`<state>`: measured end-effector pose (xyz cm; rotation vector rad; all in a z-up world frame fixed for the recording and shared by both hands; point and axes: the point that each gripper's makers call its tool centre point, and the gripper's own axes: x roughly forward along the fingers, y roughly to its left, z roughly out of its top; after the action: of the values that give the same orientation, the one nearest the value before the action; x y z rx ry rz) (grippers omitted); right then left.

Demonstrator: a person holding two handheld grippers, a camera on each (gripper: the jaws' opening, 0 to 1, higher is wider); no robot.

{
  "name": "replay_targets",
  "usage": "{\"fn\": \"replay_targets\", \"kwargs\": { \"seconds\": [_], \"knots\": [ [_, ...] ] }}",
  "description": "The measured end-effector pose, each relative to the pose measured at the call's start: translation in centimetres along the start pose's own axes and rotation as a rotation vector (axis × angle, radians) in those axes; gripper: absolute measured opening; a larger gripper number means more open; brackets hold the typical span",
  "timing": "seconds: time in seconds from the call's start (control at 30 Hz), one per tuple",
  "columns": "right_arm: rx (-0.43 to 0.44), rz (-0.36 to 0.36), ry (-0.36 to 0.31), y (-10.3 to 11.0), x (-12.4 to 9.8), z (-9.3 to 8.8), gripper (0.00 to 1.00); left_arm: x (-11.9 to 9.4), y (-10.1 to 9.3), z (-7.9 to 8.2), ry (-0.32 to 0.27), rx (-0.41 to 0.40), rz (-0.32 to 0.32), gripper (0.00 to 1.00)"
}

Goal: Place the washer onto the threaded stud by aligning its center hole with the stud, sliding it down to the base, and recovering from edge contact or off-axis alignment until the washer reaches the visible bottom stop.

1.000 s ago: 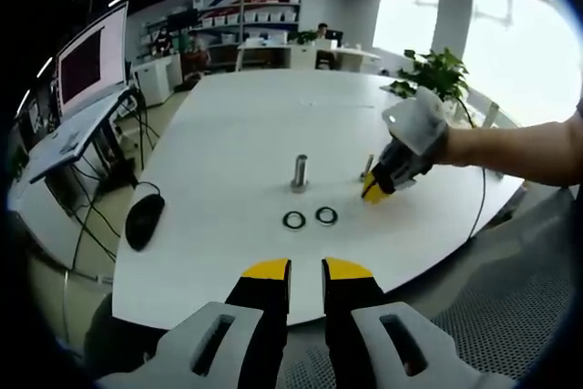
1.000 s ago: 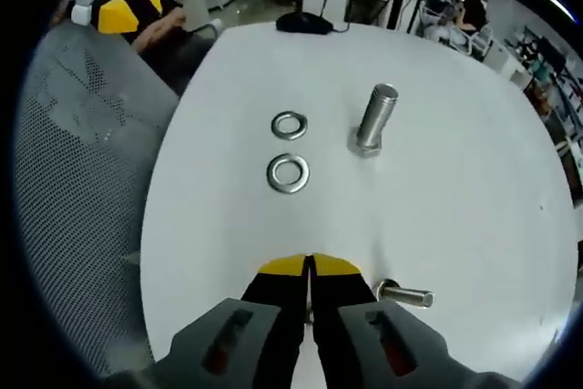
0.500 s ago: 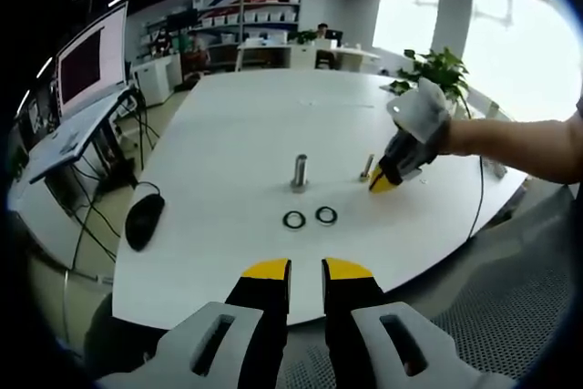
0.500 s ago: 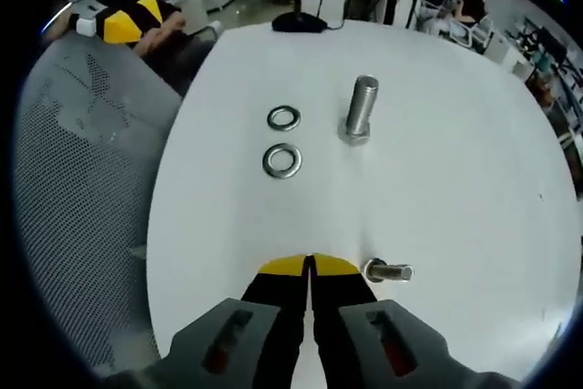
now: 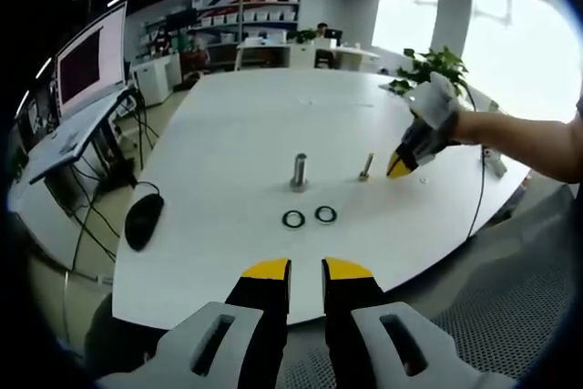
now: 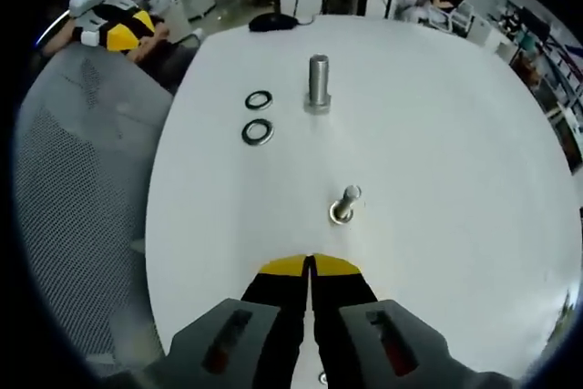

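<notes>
Two flat metal washers [image 5: 293,220] [image 5: 325,214] lie side by side on the white table [image 5: 237,116]. Just beyond them a thick threaded stud [image 5: 299,172] stands upright. A thinner stud [image 5: 365,167] stands to its right. My left gripper [image 5: 306,271] hovers at the near table edge, open and holding nothing. A hand holds my right gripper [image 5: 398,167] just right of the thin stud. In the right gripper view, that gripper [image 6: 310,266] is shut with nothing between its tips. The thin stud [image 6: 345,204] is ahead of it, then the thick stud [image 6: 318,81] and the washers [image 6: 258,131] [image 6: 259,99].
A black mouse [image 5: 144,220] with its cable lies at the table's left edge. A monitor [image 5: 91,61] stands on a side desk, and a potted plant [image 5: 437,70] is at the far right. A mesh chair [image 6: 82,189] stands beside the table, near my left gripper [image 6: 117,25].
My right gripper has pulled back from the thin stud, staying shut, and the stud now stands clear of it. The left gripper, the washers and the thick stud have not moved.
</notes>
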<state>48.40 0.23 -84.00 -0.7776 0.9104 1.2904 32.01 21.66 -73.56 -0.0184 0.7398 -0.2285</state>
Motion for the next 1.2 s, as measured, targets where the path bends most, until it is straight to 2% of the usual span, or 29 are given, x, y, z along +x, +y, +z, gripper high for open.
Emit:
{"fn": "replay_targets", "kwargs": {
  "seconds": [0.4, 0.97, 1.2],
  "knots": [
    [0.053, -0.002, 0.038, -0.7, -1.9, -3.7, 0.02, 0.0, 0.0, 0.0, 0.002, 0.004, -0.004, 0.11],
    [0.094, 0.003, 0.131, -1.1, -3.0, -8.9, 0.03, 0.1, 0.0, 0.0, 0.005, 0.000, -0.002, 0.11],
    [0.120, -0.010, 0.163, -1.3, -3.2, -10.4, 0.10, 0.0, 0.0, -0.1, 0.009, 0.001, 0.000, 0.11]
  ]
}}
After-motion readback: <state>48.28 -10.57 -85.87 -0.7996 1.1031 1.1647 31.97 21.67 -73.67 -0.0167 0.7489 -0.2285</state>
